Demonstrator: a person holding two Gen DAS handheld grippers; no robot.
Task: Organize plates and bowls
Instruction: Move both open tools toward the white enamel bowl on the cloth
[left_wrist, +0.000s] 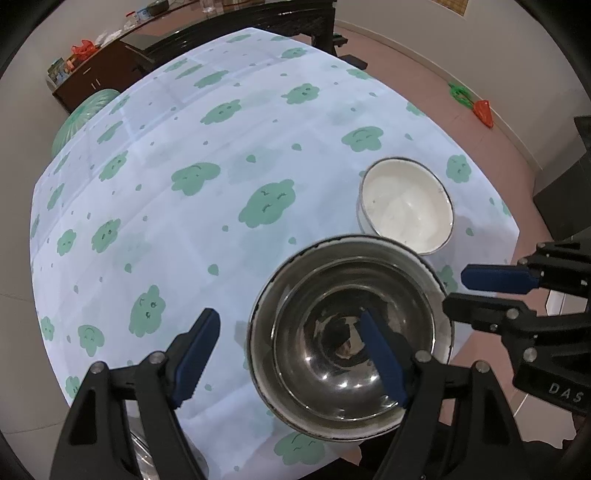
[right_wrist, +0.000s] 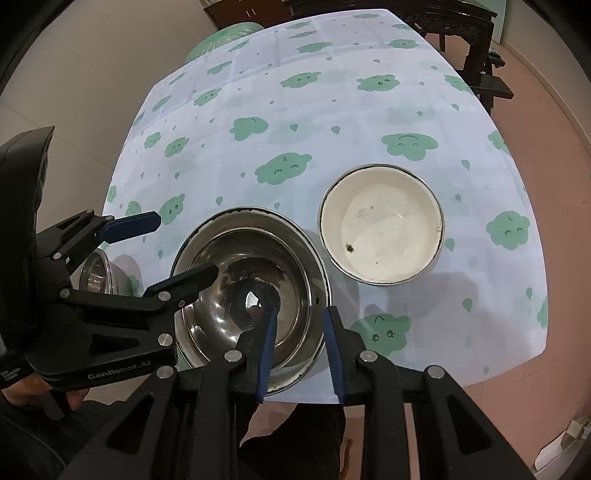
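Blue-padded fingers of the left gripper (left_wrist: 288, 354) stand wide apart at the near edge of the surface (left_wrist: 221, 155); one finger hangs over the hollow of the steel bowl (left_wrist: 351, 332), the other over the cloth to its left, and nothing is held between them. Seen from the right wrist, the right gripper (right_wrist: 301, 354) is partly open and straddles the near right rim of the same steel bowl (right_wrist: 251, 291), one finger inside and one outside; whether the pads touch the rim cannot be told. A second rim shows just outside the bowl's own, so it appears to sit nested in another vessel. Beyond and to the right, close beside it, a white bowl (right_wrist: 382, 225) with a dark rim stands upright, empty but for a few specks. A smaller steel bowl (right_wrist: 96, 273) lies at the near left corner, partly hidden behind the left gripper. A pale cloth printed with green clouds covers the surface.
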